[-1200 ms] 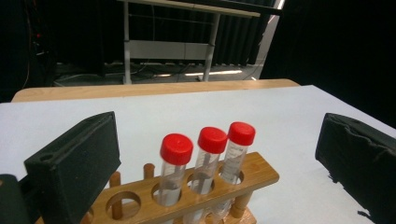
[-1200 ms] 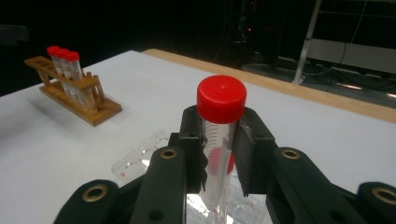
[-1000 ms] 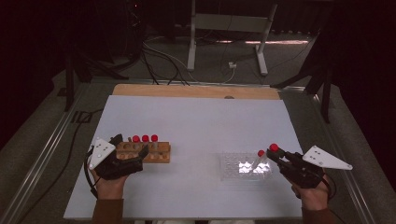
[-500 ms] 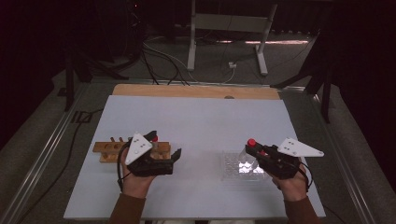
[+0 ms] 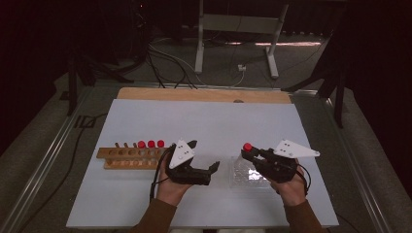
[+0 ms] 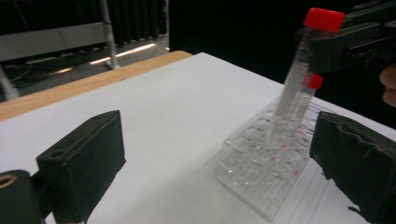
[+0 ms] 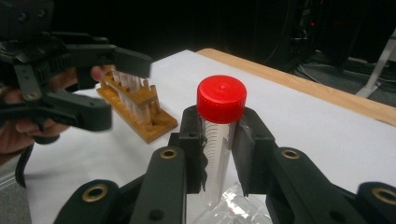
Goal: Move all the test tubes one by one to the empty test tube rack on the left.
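My right gripper is shut on a clear tube with a red cap. The tube leans over a clear plastic rack, its lower end down at the rack. A second red-capped tube stands in that rack. My left gripper is open and holds nothing, just left of the clear rack, its jaws pointed at it. A wooden rack with three red-capped tubes lies behind the left hand.
The racks sit on a white sheet with a wooden table edge at the far side. Cables and a stand's legs lie on the floor beyond. Cables trail from both grippers toward the near edge.
My left gripper has moved right from the wooden rack to beside the clear rack. My right gripper has carried the tube left over the clear rack.
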The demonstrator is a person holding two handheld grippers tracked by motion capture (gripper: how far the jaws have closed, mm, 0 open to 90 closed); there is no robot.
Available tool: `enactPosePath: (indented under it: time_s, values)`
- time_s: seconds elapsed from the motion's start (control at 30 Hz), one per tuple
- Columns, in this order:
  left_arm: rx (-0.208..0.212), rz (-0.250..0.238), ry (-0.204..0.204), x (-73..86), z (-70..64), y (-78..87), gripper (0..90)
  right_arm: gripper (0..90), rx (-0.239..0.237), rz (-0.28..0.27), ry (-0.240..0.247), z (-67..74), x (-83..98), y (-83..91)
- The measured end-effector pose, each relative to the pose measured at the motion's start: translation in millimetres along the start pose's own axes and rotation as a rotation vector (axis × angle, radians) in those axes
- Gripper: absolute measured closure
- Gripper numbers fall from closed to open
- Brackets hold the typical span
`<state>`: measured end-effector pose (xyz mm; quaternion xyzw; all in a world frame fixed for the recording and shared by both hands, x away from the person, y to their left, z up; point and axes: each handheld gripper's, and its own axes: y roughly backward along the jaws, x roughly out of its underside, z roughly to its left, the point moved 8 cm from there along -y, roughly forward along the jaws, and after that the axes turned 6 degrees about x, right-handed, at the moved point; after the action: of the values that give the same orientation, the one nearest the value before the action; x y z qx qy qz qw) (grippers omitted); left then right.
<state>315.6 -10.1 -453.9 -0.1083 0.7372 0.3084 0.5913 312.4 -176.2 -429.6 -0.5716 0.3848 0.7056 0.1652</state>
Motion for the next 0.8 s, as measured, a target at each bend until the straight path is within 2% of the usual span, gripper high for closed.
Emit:
enactPosePath:
  time_s: [0.27, 0.53, 0.63, 0.8]
  values:
    - [0.035, 0.030, -0.030, 0.1, -14.2, -18.4, 8.0, 74.0, -0.026, 0.007, 0.012, 8.5, -4.6, -7.7]
    - [0.021, 0.034, -0.060, -1.3, -20.5, -26.6, 18.6, 74.0, -0.052, 0.011, 0.019, 19.1, -8.6, -15.6]
    - [0.021, 0.029, -0.072, -1.1, -22.6, -27.8, 28.5, 74.1, -0.063, 0.013, 0.023, 22.8, -9.1, -18.3]
    - [0.032, 0.025, -0.101, -0.9, -26.0, -28.0, 50.5, 74.1, -0.080, 0.016, 0.022, 27.3, -8.0, -21.2]
